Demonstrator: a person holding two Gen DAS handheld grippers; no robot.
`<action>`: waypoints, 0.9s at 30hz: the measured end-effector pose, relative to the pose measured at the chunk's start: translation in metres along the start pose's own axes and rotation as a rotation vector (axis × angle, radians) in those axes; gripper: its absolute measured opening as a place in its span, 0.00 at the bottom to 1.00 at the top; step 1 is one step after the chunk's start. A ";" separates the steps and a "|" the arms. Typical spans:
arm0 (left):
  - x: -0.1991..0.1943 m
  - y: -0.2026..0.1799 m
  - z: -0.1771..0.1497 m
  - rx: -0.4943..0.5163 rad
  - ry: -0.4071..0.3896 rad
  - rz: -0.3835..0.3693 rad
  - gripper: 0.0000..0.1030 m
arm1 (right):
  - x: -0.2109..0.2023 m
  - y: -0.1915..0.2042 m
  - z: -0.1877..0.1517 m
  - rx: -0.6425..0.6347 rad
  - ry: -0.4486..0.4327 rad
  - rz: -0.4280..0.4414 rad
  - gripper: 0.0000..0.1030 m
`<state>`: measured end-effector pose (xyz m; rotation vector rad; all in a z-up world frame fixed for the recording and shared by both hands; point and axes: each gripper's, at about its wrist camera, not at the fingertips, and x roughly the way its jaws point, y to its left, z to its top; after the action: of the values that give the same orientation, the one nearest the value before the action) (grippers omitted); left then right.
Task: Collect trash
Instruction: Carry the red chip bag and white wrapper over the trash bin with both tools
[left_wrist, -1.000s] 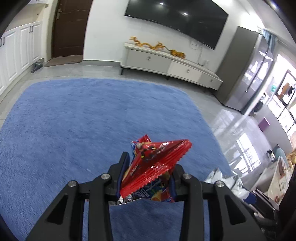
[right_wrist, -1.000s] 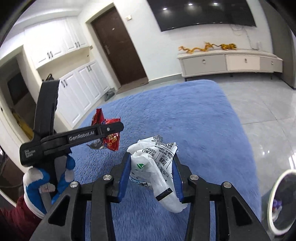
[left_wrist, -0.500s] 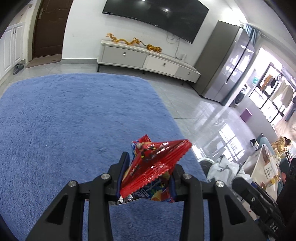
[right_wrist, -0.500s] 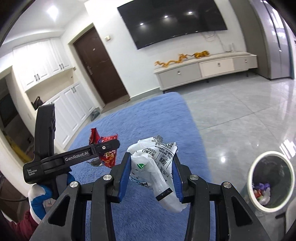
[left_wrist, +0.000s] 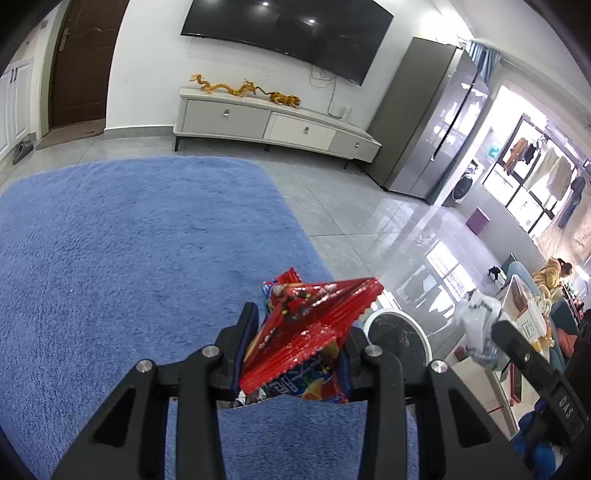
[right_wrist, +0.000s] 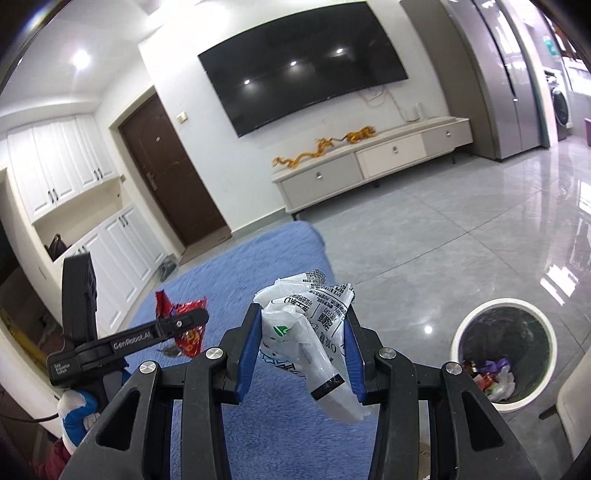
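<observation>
My left gripper (left_wrist: 301, 325) is shut on a red snack wrapper (left_wrist: 314, 325), held above the blue rug (left_wrist: 129, 258). My right gripper (right_wrist: 301, 317) is shut on a crumpled white plastic wrapper (right_wrist: 314, 332) with black print. A round white trash bin (right_wrist: 504, 347) with a dark liner and some trash inside stands on the grey tile floor to the right of the right gripper. In the left wrist view the bin (left_wrist: 400, 338) shows just behind the red wrapper. The left gripper with its red wrapper (right_wrist: 184, 321) appears at left in the right wrist view.
A low white TV cabinet (right_wrist: 369, 162) stands against the far wall under a wall TV (right_wrist: 303, 85). A grey refrigerator (left_wrist: 432, 122) is at right. White cupboards (right_wrist: 74, 229) and a brown door (right_wrist: 173, 177) are at left.
Both grippers have swung to the right with their wrappers still held. The trash bin has come into view and now sits closer in both views.
</observation>
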<state>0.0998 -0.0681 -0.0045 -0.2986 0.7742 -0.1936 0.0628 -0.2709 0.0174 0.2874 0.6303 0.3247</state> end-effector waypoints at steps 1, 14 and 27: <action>0.001 -0.004 0.000 0.006 0.001 -0.002 0.34 | -0.003 -0.004 0.002 0.005 -0.008 -0.007 0.40; 0.029 -0.052 -0.003 0.084 0.063 -0.026 0.34 | -0.031 -0.068 0.010 0.122 -0.067 -0.109 0.40; 0.104 -0.133 -0.013 0.203 0.191 -0.090 0.34 | -0.026 -0.156 -0.001 0.273 -0.049 -0.243 0.40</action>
<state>0.1551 -0.2247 -0.0367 -0.1236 0.9228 -0.3867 0.0750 -0.4228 -0.0257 0.4737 0.6540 -0.0034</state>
